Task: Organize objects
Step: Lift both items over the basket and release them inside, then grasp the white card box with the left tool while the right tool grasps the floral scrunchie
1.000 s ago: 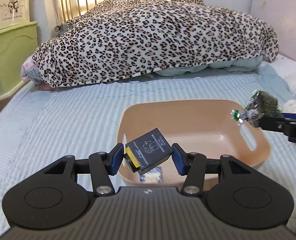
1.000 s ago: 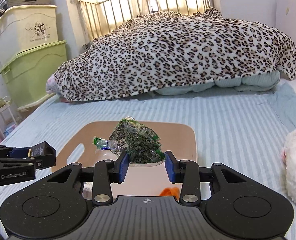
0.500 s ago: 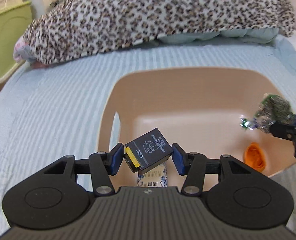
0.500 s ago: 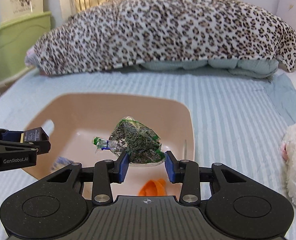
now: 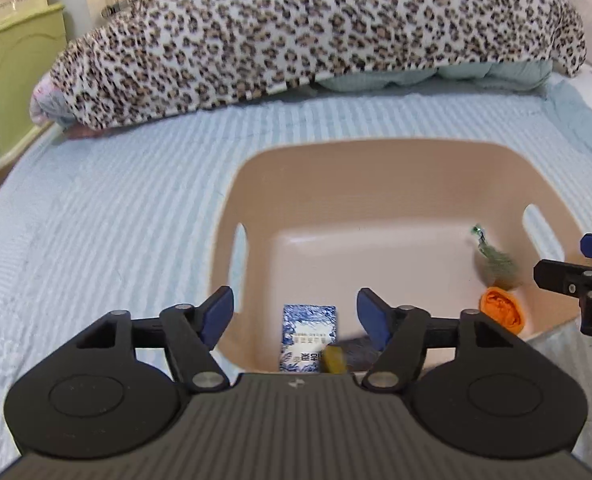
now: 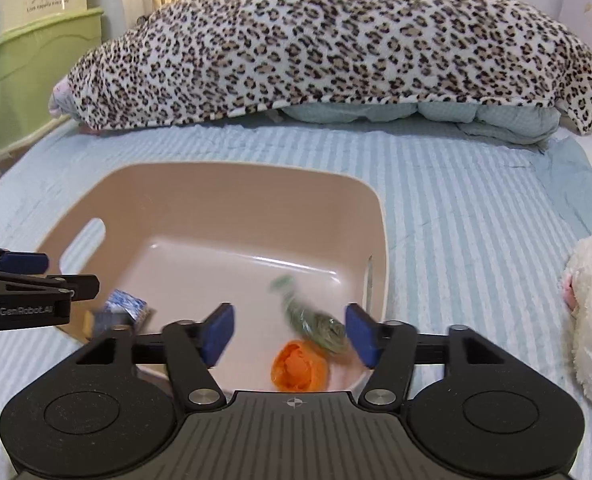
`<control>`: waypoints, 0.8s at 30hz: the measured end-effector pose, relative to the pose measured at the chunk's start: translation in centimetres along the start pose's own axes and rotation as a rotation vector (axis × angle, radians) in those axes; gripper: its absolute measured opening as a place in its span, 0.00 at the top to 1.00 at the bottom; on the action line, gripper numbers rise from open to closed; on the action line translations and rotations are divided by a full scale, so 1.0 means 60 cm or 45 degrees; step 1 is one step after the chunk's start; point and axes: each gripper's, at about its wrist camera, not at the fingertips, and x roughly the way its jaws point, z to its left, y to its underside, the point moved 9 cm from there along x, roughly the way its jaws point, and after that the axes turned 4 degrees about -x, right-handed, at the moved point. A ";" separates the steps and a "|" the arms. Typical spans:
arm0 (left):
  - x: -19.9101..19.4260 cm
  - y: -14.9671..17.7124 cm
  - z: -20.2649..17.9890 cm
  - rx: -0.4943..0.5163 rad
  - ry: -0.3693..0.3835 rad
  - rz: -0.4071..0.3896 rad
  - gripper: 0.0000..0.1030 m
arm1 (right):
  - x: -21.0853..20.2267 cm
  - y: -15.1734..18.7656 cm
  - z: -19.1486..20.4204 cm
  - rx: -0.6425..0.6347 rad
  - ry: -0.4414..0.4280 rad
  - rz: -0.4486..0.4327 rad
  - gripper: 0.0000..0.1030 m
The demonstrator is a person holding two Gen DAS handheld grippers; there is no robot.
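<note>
both packets dropped into basin (image 6: 375,216); left hand-held gripper (image 6: 36,292) reads, seemingly, "genrobot.ai".

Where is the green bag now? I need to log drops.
In the right wrist view, the green bag lies blurred inside the beige basket, near its right wall, just above the orange item.

You saw a leopard-print blanket (image 6: 327,40) heaped across the top of a pale blue striped bedspread (image 6: 475,208), with green storage bins (image 6: 28,76) upper left.
</note>
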 end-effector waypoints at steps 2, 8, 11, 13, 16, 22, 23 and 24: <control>-0.023 0.000 0.003 0.002 0.007 -0.014 0.24 | -0.019 -0.002 0.001 -0.012 0.006 -0.027 0.24; -0.087 0.024 0.011 0.037 0.012 -0.038 0.12 | -0.072 0.001 0.003 -0.002 -0.001 -0.079 0.04; -0.104 0.047 0.014 0.037 0.028 -0.017 0.12 | -0.091 0.012 0.002 0.008 -0.019 -0.074 0.00; -0.108 0.064 0.015 0.036 0.042 0.013 0.12 | -0.101 0.021 0.002 0.007 -0.023 -0.070 0.00; -0.107 0.094 0.015 0.037 0.057 0.065 0.11 | -0.109 0.045 0.004 -0.018 -0.022 -0.046 0.00; -0.086 0.142 0.016 0.037 0.067 0.160 0.11 | -0.095 0.105 0.007 -0.051 -0.014 0.059 0.00; -0.080 0.148 0.018 0.034 0.061 0.170 0.11 | -0.090 0.116 0.006 -0.048 -0.014 0.081 0.00; -0.075 0.153 0.020 0.030 0.045 0.175 0.11 | -0.086 0.125 0.006 -0.046 -0.016 0.100 0.00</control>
